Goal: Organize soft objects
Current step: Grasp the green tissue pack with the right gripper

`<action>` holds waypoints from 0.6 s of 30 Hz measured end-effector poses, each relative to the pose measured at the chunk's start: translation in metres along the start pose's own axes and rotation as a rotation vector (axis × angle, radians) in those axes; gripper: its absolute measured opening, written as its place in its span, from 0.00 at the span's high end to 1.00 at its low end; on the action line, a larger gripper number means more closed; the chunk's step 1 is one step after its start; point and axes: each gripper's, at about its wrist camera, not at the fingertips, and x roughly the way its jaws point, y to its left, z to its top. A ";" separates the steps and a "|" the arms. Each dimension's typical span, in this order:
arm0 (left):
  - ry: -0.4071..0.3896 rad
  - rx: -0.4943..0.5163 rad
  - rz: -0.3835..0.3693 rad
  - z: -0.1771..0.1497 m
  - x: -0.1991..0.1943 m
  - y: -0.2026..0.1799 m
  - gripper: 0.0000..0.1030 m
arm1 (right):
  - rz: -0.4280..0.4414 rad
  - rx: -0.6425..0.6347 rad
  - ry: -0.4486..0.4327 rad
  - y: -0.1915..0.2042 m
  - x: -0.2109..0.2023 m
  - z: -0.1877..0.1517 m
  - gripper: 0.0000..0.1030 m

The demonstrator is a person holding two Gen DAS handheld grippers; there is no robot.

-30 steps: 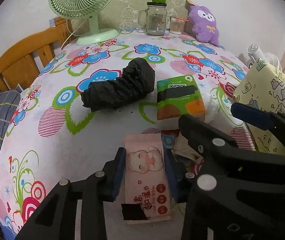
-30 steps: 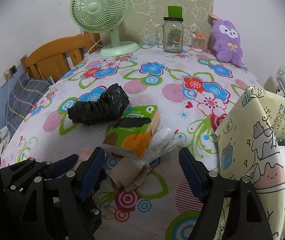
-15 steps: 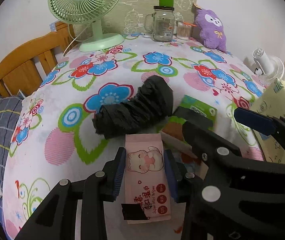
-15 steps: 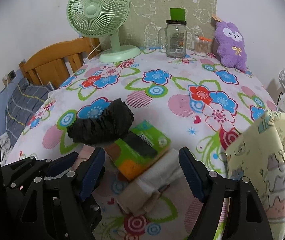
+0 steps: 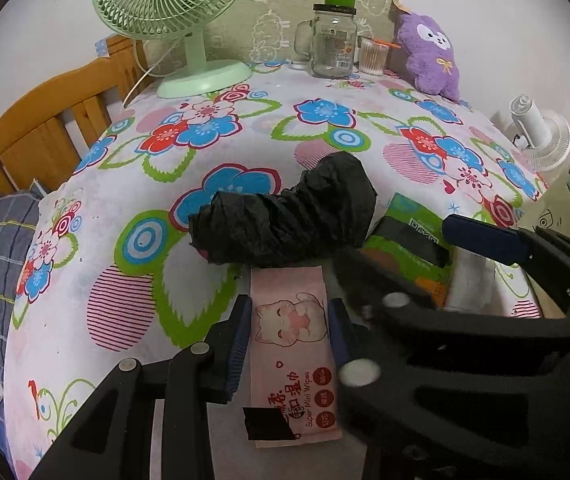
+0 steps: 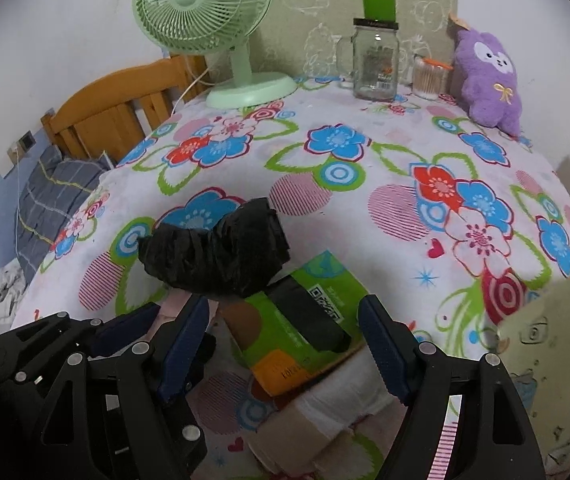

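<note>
My left gripper (image 5: pixel 289 332) is shut on a pink wet-wipes pack (image 5: pixel 293 344) with a cat print, held just in front of a crumpled black plastic bag (image 5: pixel 285 220). My right gripper (image 6: pixel 285 344) is open, its fingers either side of a green and orange tissue pack (image 6: pixel 301 320); whether they touch it is unclear. A white and beige tissue bundle (image 6: pixel 325 420) lies below that pack. The black bag (image 6: pixel 213 252) sits just beyond the right gripper. The green pack (image 5: pixel 409 240) also shows in the left wrist view, partly behind the right gripper.
On the floral tablecloth (image 6: pixel 365 184) at the back stand a green fan (image 6: pixel 205 32), a glass jar (image 6: pixel 375 64), a cotton swab cup (image 6: pixel 429 78) and a purple plush (image 6: pixel 485 80). A yellow printed bag (image 6: pixel 557 360) is at the right. A wooden chair (image 5: pixel 45 132) stands left.
Both grippers have moved forward toward the black bag and the green pack. The left gripper still holds the pink pack. The right gripper's fingers now flank the green pack.
</note>
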 end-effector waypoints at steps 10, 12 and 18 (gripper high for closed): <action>-0.006 0.009 0.010 0.000 -0.001 -0.001 0.62 | -0.038 -0.028 0.012 0.000 0.006 0.001 0.29; -0.007 0.011 0.013 0.000 -0.001 -0.002 0.62 | -0.043 -0.028 0.008 0.000 0.005 0.000 0.29; -0.006 0.010 0.008 0.000 0.000 -0.002 0.62 | -0.052 -0.020 0.005 -0.003 0.005 0.000 0.23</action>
